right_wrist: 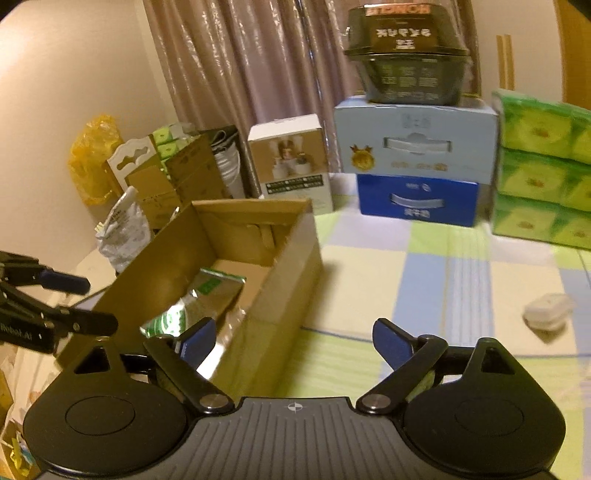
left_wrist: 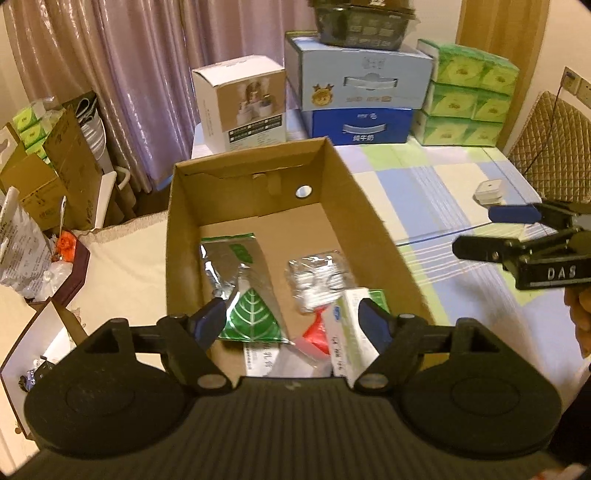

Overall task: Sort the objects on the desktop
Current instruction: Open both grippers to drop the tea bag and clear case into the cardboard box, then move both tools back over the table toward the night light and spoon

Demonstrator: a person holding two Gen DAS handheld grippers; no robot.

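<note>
An open cardboard box (left_wrist: 369, 206) stands on the checked tablecloth; it also shows in the right wrist view (right_wrist: 284, 273). Inside lie a silver-green foil pouch (left_wrist: 243, 284), a foil blister pack (left_wrist: 319, 280), a white-green medicine box (left_wrist: 356, 332) and a red piece (left_wrist: 316, 338). My left gripper (left_wrist: 293, 325) is open and empty, hovering over the box's near end. My right gripper (right_wrist: 293, 341) is open and empty above the box's right wall and the cloth; it shows in the left wrist view (left_wrist: 487, 230). A small white object (right_wrist: 546, 312) lies on the cloth to the right, and also shows in the left wrist view (left_wrist: 489, 190).
At the table's back stand a white carton (left_wrist: 243, 107), stacked blue boxes (left_wrist: 360, 99) with a dark tub (left_wrist: 364, 22) on top, and green tissue packs (left_wrist: 467, 99). Cardboard boxes and bags (left_wrist: 48, 184) crowd the left. A quilted chair back (left_wrist: 554, 147) is at the right.
</note>
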